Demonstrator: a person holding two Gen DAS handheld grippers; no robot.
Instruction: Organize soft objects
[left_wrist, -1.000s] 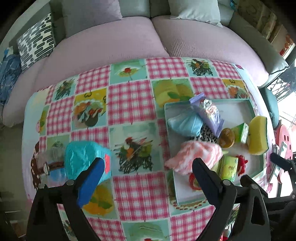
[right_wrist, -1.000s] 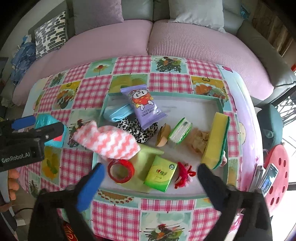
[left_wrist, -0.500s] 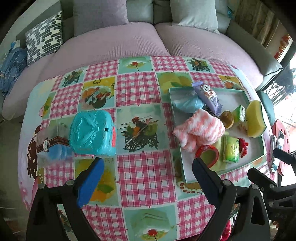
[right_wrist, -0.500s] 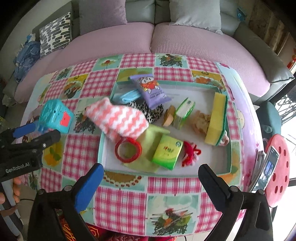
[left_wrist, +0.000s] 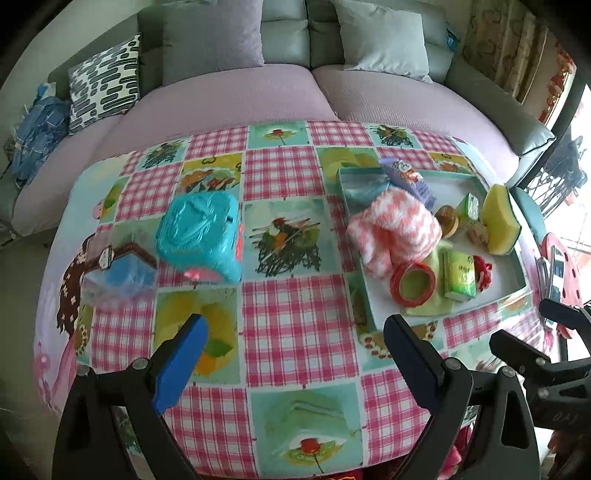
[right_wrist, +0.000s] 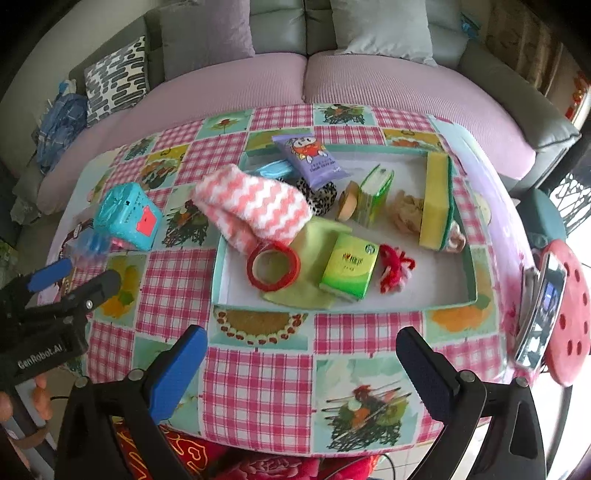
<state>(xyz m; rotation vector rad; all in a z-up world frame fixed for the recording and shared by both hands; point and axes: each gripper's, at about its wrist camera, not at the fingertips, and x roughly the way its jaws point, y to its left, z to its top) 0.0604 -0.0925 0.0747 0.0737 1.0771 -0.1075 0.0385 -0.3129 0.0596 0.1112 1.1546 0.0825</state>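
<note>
Now both the left gripper (left_wrist: 291, 347) and right gripper (right_wrist: 301, 363) have drawn back from the tray (right_wrist: 466, 236), fingers spread wide, empty.

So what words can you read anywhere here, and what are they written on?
"GenRobot.AI": white letters on the black body of the left gripper, seen from the right wrist view.
Purple snack packet: cartoon face and small print, too blurred to read.
Green tissue pack: red characters and a round logo, too small to read.
Phone: screen unreadable.

tablecloth (left_wrist: 295, 325) btwn teal pouch (left_wrist: 201, 232) & crowded tray (right_wrist: 218, 273) is bare.
</note>
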